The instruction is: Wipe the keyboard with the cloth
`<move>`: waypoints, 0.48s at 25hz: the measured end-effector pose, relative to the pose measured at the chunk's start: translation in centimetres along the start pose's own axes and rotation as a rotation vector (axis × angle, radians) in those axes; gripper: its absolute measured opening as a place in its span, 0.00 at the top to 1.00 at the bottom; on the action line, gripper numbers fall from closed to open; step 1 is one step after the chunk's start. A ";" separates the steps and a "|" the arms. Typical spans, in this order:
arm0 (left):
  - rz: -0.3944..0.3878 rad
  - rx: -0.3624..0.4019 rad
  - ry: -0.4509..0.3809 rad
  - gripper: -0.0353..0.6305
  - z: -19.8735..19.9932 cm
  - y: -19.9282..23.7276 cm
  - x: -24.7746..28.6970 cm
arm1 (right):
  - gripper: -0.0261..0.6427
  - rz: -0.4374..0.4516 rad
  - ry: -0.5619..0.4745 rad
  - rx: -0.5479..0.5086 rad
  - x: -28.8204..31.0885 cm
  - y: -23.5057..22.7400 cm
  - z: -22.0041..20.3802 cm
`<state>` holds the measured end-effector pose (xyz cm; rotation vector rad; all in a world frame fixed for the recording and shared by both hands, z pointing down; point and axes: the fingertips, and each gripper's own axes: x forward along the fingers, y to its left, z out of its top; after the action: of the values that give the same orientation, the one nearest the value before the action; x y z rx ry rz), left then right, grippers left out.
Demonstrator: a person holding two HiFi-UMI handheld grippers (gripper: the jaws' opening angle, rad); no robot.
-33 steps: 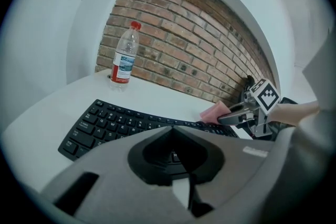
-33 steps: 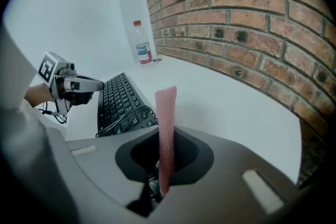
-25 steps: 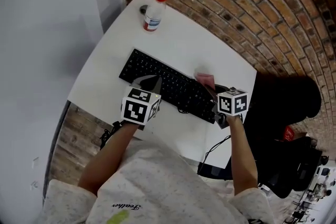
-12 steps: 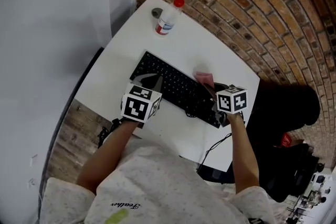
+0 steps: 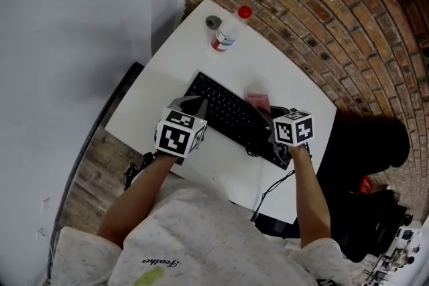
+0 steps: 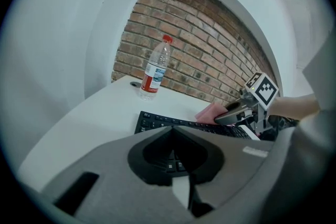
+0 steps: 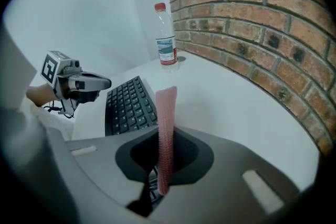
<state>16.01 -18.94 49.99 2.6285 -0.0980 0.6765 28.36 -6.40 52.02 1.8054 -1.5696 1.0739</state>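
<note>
Left claw (image 5: 190, 104) leftward; cloth (image 7: 167, 113) in right (image 5: 267, 114)

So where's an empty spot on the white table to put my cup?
Best spot: the bare white table between the black keyboard, the clear red-capped bottle and the brick wall. There is also the strip left of the keyboard. The near edge is crowded, with the left gripper and the right gripper holding the pink cloth.

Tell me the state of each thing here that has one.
left gripper: shut, nothing between its jaws.
right gripper: shut on the cloth.
cloth: pinched edge-on, standing up out of the jaws.
keyboard: lying flat, keys up.
bottle: upright, red cap on.
</note>
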 end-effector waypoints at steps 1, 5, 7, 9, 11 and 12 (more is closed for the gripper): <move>0.000 -0.001 0.000 0.95 0.0 0.3 -0.1 | 0.93 0.003 -0.001 -0.002 0.2 0.3 0.3; 0.002 -0.004 0.005 0.95 -0.1 1.2 -0.5 | 0.93 0.013 -0.006 -0.013 0.9 1.2 1.4; 0.000 -0.006 0.010 0.95 -0.3 1.7 -0.7 | 0.93 0.016 -0.005 -0.019 1.3 1.5 1.9; 0.001 -0.011 0.016 0.95 -0.4 2.3 -1.0 | 0.93 0.018 -0.001 -0.025 1.8 1.9 2.4; 0.004 -0.015 0.018 0.95 -0.4 2.9 -1.3 | 0.93 0.022 0.000 -0.030 2.2 2.3 2.9; 0.005 -0.017 0.017 0.95 -0.4 3.2 -1.4 | 0.93 0.024 -0.001 -0.032 2.4 2.5 3.1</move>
<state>14.04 -21.70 50.86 2.6064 -0.1054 0.6965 26.64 -10.76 51.95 1.7703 -1.6037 1.0539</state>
